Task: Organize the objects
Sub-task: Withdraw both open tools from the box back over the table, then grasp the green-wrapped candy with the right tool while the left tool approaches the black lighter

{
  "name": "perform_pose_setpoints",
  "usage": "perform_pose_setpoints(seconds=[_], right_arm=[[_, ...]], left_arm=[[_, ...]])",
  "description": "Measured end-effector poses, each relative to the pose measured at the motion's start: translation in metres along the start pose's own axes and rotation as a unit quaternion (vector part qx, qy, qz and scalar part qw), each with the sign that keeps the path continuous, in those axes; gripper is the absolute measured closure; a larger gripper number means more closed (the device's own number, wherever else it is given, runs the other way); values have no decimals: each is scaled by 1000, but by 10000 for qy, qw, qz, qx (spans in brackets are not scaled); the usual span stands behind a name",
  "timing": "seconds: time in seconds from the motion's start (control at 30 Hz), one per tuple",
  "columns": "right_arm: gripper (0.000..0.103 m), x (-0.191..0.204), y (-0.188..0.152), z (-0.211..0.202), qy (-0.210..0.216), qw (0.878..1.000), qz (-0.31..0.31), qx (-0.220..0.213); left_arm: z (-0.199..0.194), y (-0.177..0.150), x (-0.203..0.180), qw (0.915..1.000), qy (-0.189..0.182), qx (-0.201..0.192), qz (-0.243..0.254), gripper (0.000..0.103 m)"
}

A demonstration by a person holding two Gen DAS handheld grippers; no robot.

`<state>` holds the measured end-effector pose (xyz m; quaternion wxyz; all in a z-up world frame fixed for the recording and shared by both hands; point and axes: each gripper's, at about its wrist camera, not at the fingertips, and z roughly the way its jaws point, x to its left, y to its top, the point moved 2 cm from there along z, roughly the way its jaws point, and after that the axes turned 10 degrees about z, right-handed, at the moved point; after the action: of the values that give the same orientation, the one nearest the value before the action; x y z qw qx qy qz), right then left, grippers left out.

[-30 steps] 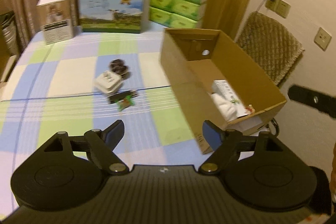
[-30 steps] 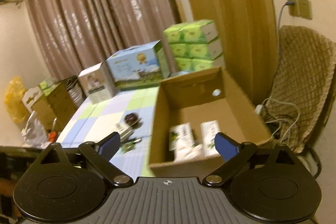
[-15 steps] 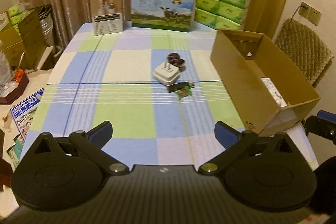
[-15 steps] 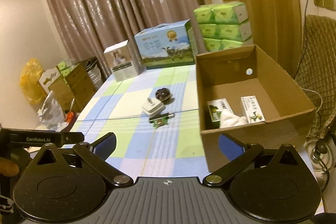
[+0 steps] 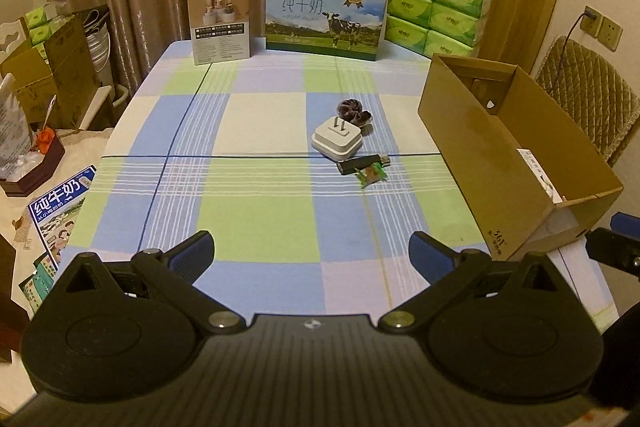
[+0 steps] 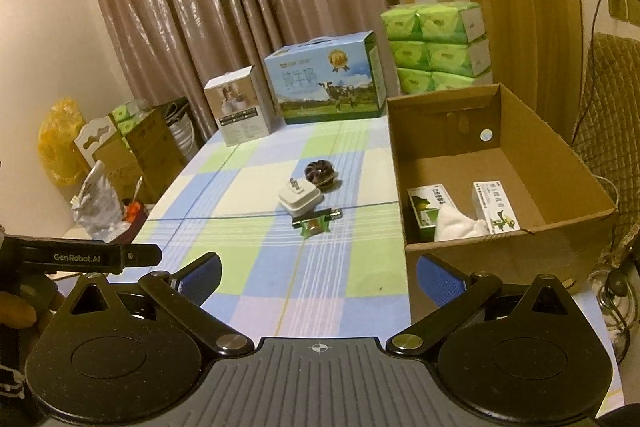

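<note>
Both hand-held grippers (image 5: 312, 253) (image 6: 318, 277) gaping empty — we are risking scattering candy (image 5: 372, 175) and USB stick (image 5: 362, 163) beside the charger (image 5: 337, 141).

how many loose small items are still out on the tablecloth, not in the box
4, clustered mid-table left of the cardboard box: a dark scrunchie farthest back, a white plug adapter touching it, then a black USB stick and a green wrapped candy nearest.

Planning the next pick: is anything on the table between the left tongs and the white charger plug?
Nothing visible. The left tongs stand open and empty over bare tablecloth, which runs unbroken up to the white charger plug. The black stick and green candy lie just right of that line.
</note>
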<state>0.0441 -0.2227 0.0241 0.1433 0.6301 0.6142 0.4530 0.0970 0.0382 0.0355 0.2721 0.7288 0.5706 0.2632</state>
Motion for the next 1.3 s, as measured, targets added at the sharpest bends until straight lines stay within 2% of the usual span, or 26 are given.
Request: perform_pose_setpoints(seconds=[0.37, 0.57, 0.8, 0.83, 0.9, 1.03, 1.2, 1.3], right_arm=[[2, 28, -2, 29, 142, 9989, -438, 3], [2, 45, -4, 69, 167, 9972, -730, 37], [3, 46, -7, 124, 10, 9959, -900, 88], [3, 44, -7, 132, -18, 9959, -897, 102], [12, 39, -7, 148, -85, 9957, -904, 162], [19, 29, -9, 178, -208, 9958, -864, 238], [31, 18, -11, 215, -318, 9949, -889, 366], [35, 14, -11, 236, -320, 9935, -1008, 414]], left_arm=[[20, 11, 25, 9998, 103, -38, 179, 1], [49, 24, 49, 10000, -79, -2, -9, 1], [96, 29, 60, 9998, 61, 85, 175, 1], [103, 30, 61, 9998, 60, 93, 150, 1], [117, 31, 65, 9999, 30, 128, 51, 2], [143, 34, 68, 9999, -46, 100, -110, 2], [173, 38, 65, 9999, -98, 30, 47, 2], [190, 44, 68, 9998, -170, 34, 14, 2]])
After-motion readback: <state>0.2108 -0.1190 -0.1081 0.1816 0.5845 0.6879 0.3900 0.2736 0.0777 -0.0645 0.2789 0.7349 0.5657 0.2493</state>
